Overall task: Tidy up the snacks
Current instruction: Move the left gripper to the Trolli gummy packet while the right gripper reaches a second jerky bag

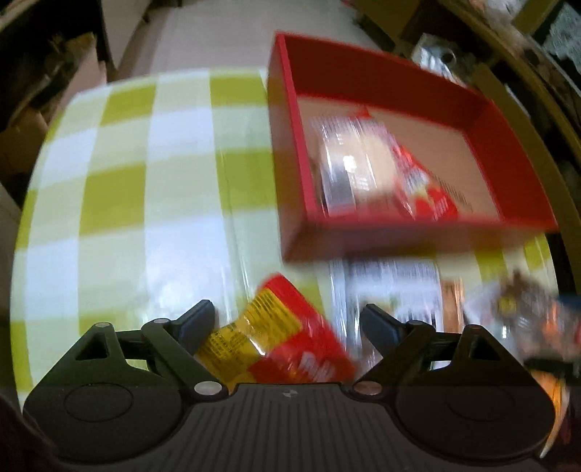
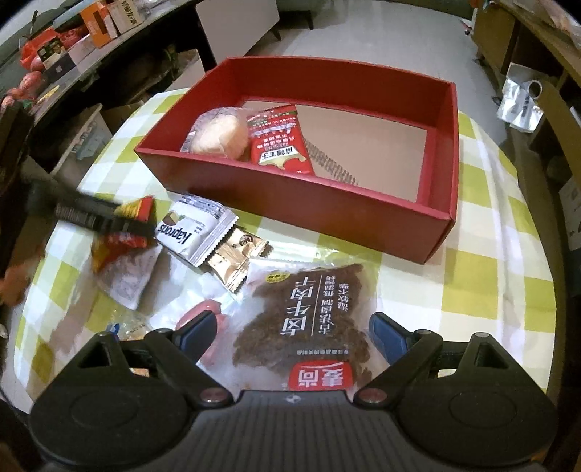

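Observation:
A red box point(image 2: 290, 203) stands on the checked table; it also shows in the left wrist view point(image 1: 399, 236). A bread roll point(image 2: 218, 132) and a red packet point(image 2: 279, 141) lie inside it. My left gripper point(image 1: 287, 323) is open, and a red and yellow snack packet point(image 1: 279, 334) lies between its fingers. In the right wrist view that gripper point(image 2: 109, 221) sits over the same packet point(image 2: 123, 232). My right gripper point(image 2: 292, 326) is open above a clear bag of brown dried snack point(image 2: 308, 312).
A white Kaprons packet point(image 2: 192, 232), a gold wrapper point(image 2: 236, 261), a white packet point(image 2: 127, 279) and a pink item point(image 2: 203, 312) lie in front of the box. Shelves with boxes point(image 2: 94, 21) stand at the back left. The table edge is near on the left.

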### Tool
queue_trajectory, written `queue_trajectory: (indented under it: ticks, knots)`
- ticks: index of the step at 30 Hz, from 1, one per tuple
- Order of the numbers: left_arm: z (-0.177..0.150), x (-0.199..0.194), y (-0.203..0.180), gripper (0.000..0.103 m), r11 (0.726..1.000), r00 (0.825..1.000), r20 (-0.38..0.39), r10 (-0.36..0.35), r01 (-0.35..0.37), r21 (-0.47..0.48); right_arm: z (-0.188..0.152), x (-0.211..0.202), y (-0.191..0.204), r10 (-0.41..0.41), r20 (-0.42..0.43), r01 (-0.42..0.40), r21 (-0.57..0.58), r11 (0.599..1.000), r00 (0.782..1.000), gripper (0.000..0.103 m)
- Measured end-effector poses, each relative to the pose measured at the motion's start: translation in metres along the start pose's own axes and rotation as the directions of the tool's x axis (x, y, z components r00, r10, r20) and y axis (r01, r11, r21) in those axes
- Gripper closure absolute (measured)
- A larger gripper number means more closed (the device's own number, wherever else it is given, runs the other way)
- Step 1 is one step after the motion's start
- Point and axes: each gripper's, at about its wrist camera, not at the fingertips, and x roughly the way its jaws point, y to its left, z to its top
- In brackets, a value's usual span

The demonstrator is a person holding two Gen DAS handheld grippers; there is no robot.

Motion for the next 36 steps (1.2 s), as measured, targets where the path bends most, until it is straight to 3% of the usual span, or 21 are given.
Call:
queue_trajectory:
  ticks: [7,13,20,23,27,31,36]
  knots:
    - [-0.044,-0.019,-0.012,0.01,0.998,0.997,-0.041,0.059,-0.06,-0.029,-0.003,-0.01,-0.001,0.013,0.013,-0.013,0.002,1.0,1.0,0.004]
    - [-0.056,-0.032,-0.032,0.01,0.978,0.978,-0.03,0.207,-0.208,-0.031,-0.001,-0.013,-0.017,0.002,0.015,-0.002,0.025,1.0,1.0,0.004]
    - [-0.062,-0.032,-0.03,0.003,0.974,0.976,-0.049,0.213,-0.216,-0.065,-0.002,-0.008,-0.043,-0.024,-0.007,0.024,0.093,0.995,1.0,0.004]
    - [-0.06,-0.041,-0.029,0.002,0.974,0.977,-0.024,0.213,-0.214,-0.075,-0.004,-0.002,-0.039,-0.003,-0.023,0.005,0.093,0.996,1.0,0.004]
    - [-0.063,-0.048,-0.024,0.0,0.981,0.989,-0.012,0.147,-0.147,-0.126,-0.001,0.005,-0.023,0.05,-0.041,-0.046,0.079,0.996,0.998,0.004]
    - [-0.066,-0.04,-0.027,0.001,0.976,0.982,-0.036,0.183,-0.186,-0.116,0.004,0.007,-0.012,0.028,-0.035,-0.027,0.052,0.998,0.999,0.004]
    - [-0.068,-0.035,-0.028,0.001,0.977,0.982,-0.053,0.181,-0.186,-0.106,0.001,0.016,-0.015,0.008,-0.063,-0.004,0.048,0.999,0.998,0.004]
